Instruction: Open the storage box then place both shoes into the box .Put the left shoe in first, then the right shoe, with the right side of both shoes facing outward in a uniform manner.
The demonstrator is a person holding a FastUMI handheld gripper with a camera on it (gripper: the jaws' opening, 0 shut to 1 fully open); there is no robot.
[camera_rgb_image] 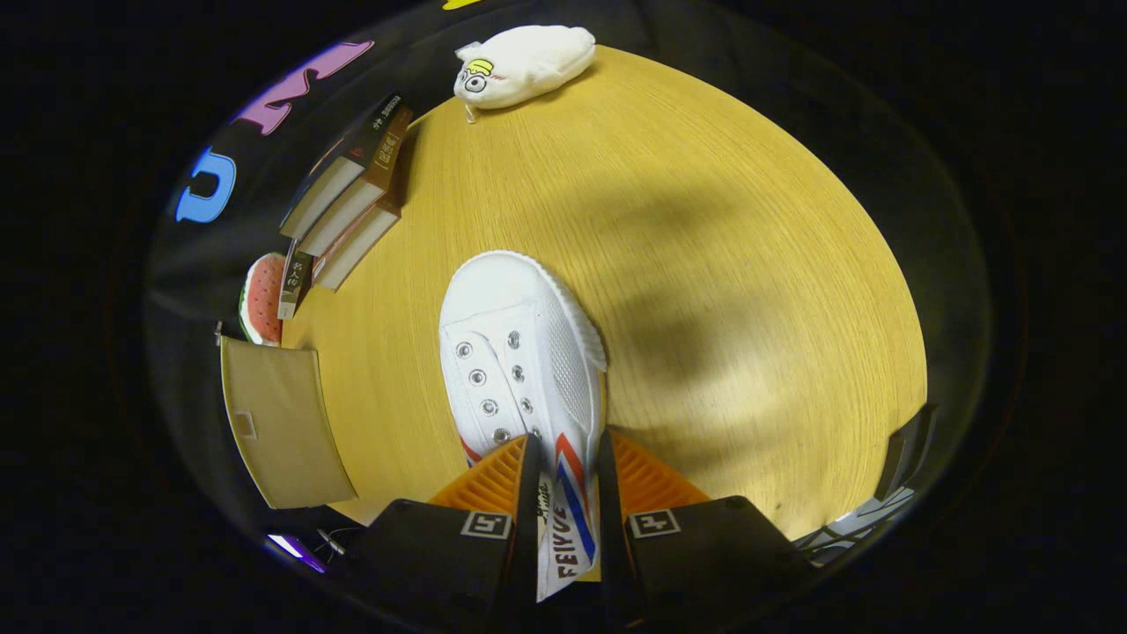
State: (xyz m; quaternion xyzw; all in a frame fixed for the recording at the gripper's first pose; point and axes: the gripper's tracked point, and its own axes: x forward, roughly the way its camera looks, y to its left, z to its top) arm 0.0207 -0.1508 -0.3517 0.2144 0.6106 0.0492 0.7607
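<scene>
Could go wrong: shoe [519,352] slips out, since held only by a thin bit of its side wall at the heel end, with the long toe part hanging far out ahead. Could swing or tip on the way. Could also end up turned the wrong way, so the wrong side faces out in the box [282,423]. Hard to tell from here if left or right shoe, so could go in out of order too.

Desk [704,264], round and wooden, carries it all. Tan box stands at the desk's left edge, just left of the fingers; cannot tell if open. Books [348,198] lean in a row at the far left edge, beyond the box. White soft toy [524,63] lies at the far edge, well apart from the shoe. Watermelon slice toy [262,299] sits between books and box, at the edge.

Shoe near the middle of the desk, toe pointing away, heel end between the fingers. Cannot tell if lifted or resting on the desk.

Gripper [568,475] fingers nearly together, clamped on the shoe's striped side wall, one on each side of it.
</scene>
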